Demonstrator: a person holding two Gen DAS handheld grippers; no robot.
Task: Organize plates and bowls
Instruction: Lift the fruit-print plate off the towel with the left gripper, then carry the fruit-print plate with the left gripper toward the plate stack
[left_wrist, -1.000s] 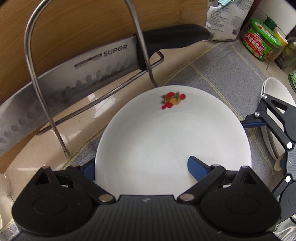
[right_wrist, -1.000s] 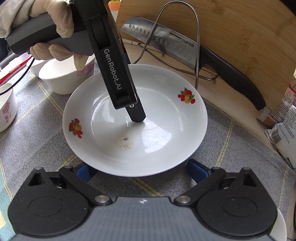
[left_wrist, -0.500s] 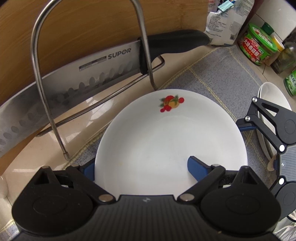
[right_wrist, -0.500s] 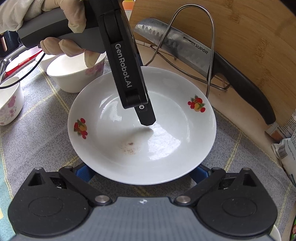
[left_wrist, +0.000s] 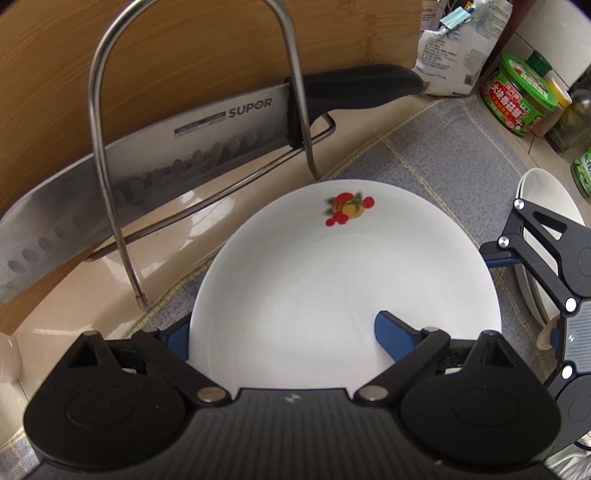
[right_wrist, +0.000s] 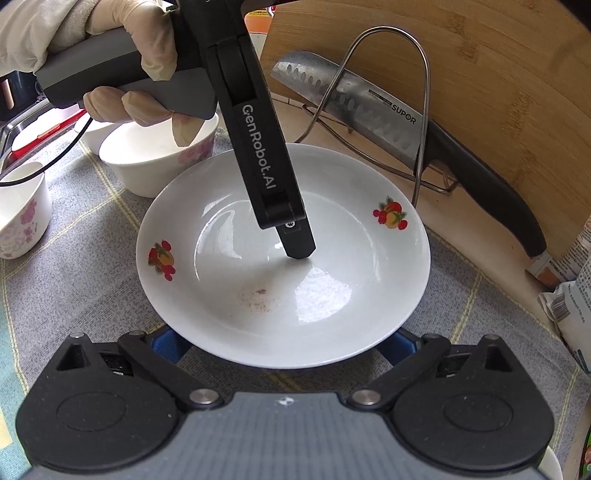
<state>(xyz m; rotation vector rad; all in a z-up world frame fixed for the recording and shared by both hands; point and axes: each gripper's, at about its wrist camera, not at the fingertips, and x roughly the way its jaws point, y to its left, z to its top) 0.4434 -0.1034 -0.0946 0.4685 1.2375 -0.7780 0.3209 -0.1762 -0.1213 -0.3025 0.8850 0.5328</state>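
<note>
The deep white plate (right_wrist: 284, 258) with fruit decals lies on the grey cloth (right_wrist: 85, 288), straddled by the left gripper (left_wrist: 288, 332): one blue finger (left_wrist: 395, 332) inside the well, the other outside the near rim, jaws wide apart and not pressing. The right gripper (right_wrist: 284, 341) sits low beyond the plate's opposite rim, jaws spread, holding nothing. If the left jaws close off-centre, the glazed rim could slip and the plate could knock the knife (left_wrist: 147, 166) in the wire rack (left_wrist: 110, 184) just ahead.
</note>
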